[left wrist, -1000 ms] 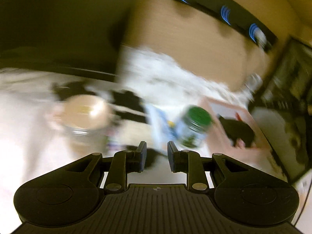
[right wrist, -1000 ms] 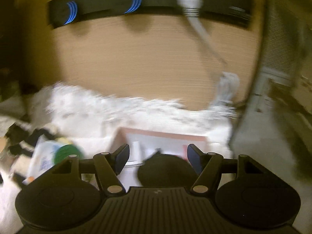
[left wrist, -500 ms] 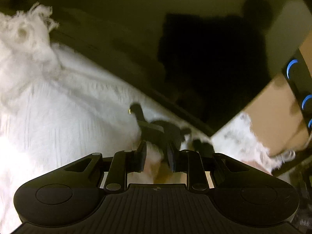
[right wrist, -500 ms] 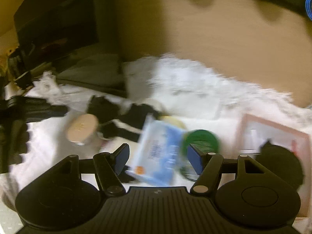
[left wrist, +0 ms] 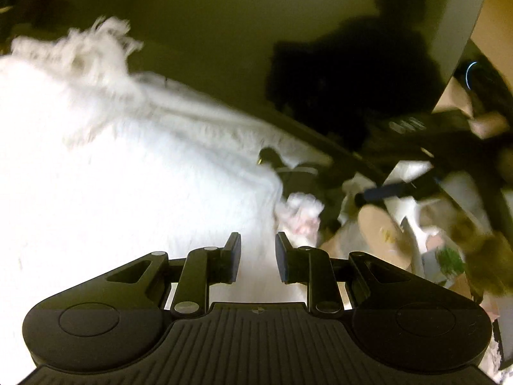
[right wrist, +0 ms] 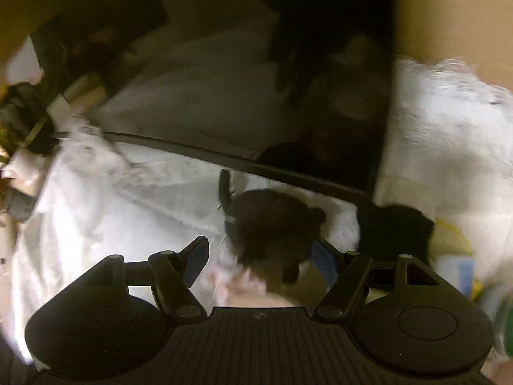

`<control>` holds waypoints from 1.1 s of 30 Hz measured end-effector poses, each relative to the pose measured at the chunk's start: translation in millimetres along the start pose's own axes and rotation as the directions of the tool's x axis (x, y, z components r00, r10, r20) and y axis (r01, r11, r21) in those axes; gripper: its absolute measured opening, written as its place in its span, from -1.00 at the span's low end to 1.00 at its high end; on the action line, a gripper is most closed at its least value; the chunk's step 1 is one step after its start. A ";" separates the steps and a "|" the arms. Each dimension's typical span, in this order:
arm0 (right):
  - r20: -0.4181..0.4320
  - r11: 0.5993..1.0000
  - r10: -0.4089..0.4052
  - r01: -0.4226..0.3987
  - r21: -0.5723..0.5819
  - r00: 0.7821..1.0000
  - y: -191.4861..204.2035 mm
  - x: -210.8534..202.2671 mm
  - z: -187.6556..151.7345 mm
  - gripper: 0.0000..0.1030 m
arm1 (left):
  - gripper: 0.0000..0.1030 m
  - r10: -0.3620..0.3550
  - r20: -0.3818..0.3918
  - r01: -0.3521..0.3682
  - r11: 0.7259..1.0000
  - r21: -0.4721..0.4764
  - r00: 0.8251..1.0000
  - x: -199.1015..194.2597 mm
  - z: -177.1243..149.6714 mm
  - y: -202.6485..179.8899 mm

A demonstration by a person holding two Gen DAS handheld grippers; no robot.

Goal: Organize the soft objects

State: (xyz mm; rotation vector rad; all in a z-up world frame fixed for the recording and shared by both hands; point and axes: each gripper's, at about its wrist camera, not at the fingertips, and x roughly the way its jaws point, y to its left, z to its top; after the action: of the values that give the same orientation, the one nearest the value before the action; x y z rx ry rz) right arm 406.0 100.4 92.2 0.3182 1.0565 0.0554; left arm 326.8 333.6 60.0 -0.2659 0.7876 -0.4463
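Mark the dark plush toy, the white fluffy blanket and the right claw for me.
dark plush toy (right wrist: 269, 224), right wrist view, its body.
white fluffy blanket (left wrist: 112, 176), left wrist view, bare pile.
right claw (right wrist: 261, 256), right wrist view, between fingertips.

dim room, dark glossy screen (right wrist: 243, 96), wooden wall (right wrist: 449, 16)

Right tongs (right wrist: 259, 256) swung left, now over dark plush (right wrist: 269, 224) (blurred).

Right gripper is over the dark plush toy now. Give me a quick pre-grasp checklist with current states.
1. Right gripper open: ok.
2. Dark plush toy between its fingers: ok, it sits in the gap, offset toward the right-hand finger.
3. Fingers touching the toy: cannot tell, motion blur.
4. Left gripper holding nothing: ok, narrow gap, nothing in it.
5. Left gripper away from the toy: ok, over the white fluffy blanket.
6. Picture sharp enough: not ok.
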 end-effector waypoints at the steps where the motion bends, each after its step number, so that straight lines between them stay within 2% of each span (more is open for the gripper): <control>1: -0.013 1.000 -0.021 0.021 0.002 1.000 3.3 11.0 5.5 0.39 | -0.50 0.003 -0.004 -0.003 1.000 -0.006 1.000 -0.5 -4.2 1.6; 4: -0.087 0.999 -0.048 0.049 0.016 0.995 4.7 40.1 15.5 0.39 | -0.50 -0.006 -0.015 0.005 1.000 -0.017 1.000 -3.2 -15.1 5.6; 6: -0.120 0.997 -0.064 0.068 0.032 0.991 0.0 51.9 18.1 0.49 | -0.50 -0.014 -0.022 0.014 1.000 -0.004 1.000 -4.4 -18.2 5.4; 8: -0.105 0.997 -0.066 0.070 0.035 0.992 -4.9 50.0 17.1 0.47 | -0.50 -0.021 -0.028 0.022 1.000 0.013 0.999 -1.9 -16.9 3.1; 10: -0.090 0.997 -0.047 0.051 0.049 0.995 -11.0 45.3 15.7 0.36 | -0.50 -0.036 -0.028 0.036 0.999 0.011 0.999 5.0 -11.4 -1.1; 14: -0.080 0.999 -0.016 0.020 0.046 0.997 -16.5 31.5 10.7 0.23 | -0.50 -0.085 -0.043 0.084 0.996 -0.034 0.995 32.1 3.7 -7.3; 19: -0.030 0.998 0.067 -0.066 0.012 0.997 -17.3 1.8 4.8 0.22 | -0.50 -0.130 -0.105 0.121 0.989 -0.086 0.986 59.3 18.2 -11.8; 22: 0.019 0.998 0.063 -0.063 -0.018 0.998 -18.3 -23.4 -0.4 0.22 | -0.50 -0.145 -0.131 0.127 0.983 -0.133 0.981 74.1 24.3 -11.9; 28: 0.106 0.995 0.089 -0.083 -0.061 0.990 -24.1 -74.1 -21.5 0.22 | -0.48 -0.111 -0.179 0.078 0.981 -0.180 0.978 101.0 33.5 -16.5; 30: 0.141 0.993 0.098 -0.087 -0.083 0.985 -27.6 -91.6 -29.3 0.22 | -0.45 -0.093 -0.200 0.058 0.983 -0.171 0.975 110.1 38.1 -20.8; 33: 0.197 0.991 0.071 -0.048 -0.121 0.978 -34.8 -119.3 -44.9 0.22 | -0.43 -0.056 -0.234 0.026 0.991 -0.130 0.971 122.8 46.4 -34.7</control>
State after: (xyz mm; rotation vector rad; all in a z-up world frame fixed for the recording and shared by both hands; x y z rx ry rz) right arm 304.4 54.1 163.0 0.2448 0.8396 0.1354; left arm 426.9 247.3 28.8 -0.3515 1.0484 -0.4732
